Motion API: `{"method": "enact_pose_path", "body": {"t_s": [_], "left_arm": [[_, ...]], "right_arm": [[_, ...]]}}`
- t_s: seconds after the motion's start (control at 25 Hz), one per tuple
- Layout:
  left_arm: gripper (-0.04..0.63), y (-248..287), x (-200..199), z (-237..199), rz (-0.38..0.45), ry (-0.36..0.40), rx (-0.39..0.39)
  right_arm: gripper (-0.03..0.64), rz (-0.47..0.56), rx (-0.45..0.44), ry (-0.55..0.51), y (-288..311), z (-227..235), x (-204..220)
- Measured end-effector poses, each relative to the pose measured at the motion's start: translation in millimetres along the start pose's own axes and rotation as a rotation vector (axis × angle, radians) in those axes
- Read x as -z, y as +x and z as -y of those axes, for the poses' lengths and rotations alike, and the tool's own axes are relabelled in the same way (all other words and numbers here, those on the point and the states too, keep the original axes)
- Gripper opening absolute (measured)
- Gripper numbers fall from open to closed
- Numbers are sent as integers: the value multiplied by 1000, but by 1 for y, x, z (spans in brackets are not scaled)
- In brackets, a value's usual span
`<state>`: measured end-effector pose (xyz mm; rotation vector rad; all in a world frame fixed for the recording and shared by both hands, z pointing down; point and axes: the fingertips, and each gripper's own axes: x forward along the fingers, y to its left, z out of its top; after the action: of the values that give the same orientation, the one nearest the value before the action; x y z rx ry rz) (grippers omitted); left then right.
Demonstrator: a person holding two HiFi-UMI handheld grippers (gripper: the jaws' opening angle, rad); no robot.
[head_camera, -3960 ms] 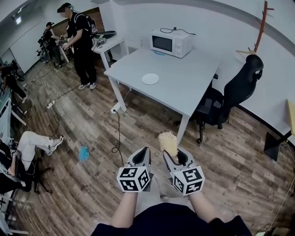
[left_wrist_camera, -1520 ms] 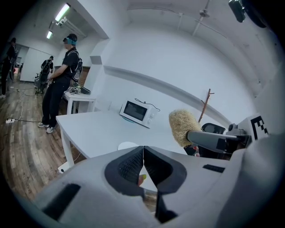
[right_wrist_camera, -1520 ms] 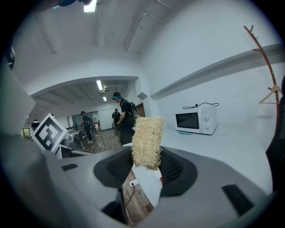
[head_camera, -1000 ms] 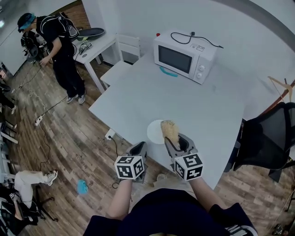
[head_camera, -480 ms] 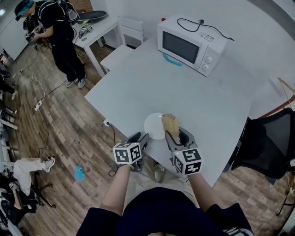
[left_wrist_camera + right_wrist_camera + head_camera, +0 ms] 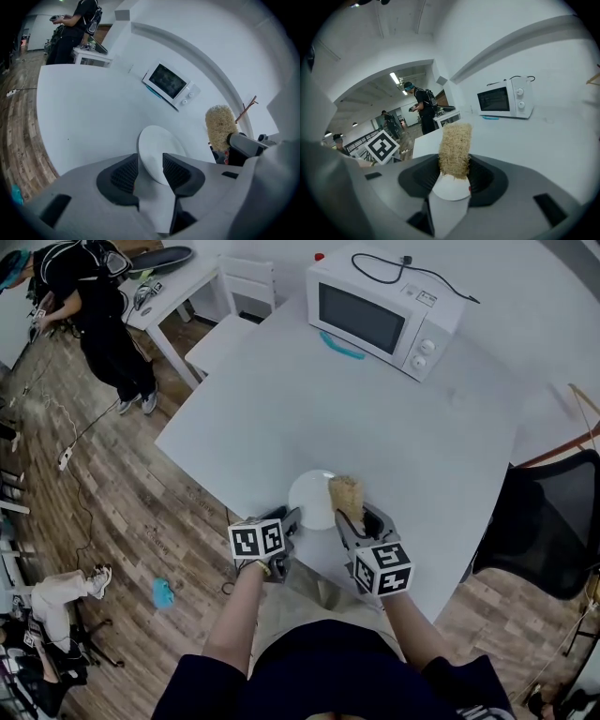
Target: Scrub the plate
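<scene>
A round white plate [image 6: 307, 501] lies flat near the front edge of the white table [image 6: 375, 418]. My left gripper [image 6: 290, 518] is at the plate's near left rim. Its jaws stand apart, and in the left gripper view the plate [image 6: 157, 143] shows between them with the left gripper [image 6: 150, 169] not pressing on it. My right gripper [image 6: 359, 517] is shut on a tan, fibrous scrubber [image 6: 346, 495], which hangs over the plate's right edge. The right gripper view shows the scrubber [image 6: 454, 145] standing upright in the right gripper [image 6: 453, 174].
A white microwave [image 6: 380, 310] stands at the table's far side with a teal item [image 6: 342, 345] in front of it. A black office chair [image 6: 553, 531] is at the right. A person [image 6: 94, 306] stands by another table at the far left. A blue object [image 6: 164, 593] lies on the wood floor.
I have come up to the table, and the plate is now right in front of both grippers. The left gripper has reached the plate's rim; the right still holds the scrubber.
</scene>
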<state>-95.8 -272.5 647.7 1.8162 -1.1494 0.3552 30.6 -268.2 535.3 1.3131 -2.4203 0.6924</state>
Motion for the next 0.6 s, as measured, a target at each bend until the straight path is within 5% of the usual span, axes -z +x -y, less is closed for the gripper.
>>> {"method": "enact_pose_path", "body": {"t_s": [0.6], "left_arm": [[75,18,-3,-10,-115,-20,13]], "right_arm": [[172,-86,44,-24,37,17,18]]}}
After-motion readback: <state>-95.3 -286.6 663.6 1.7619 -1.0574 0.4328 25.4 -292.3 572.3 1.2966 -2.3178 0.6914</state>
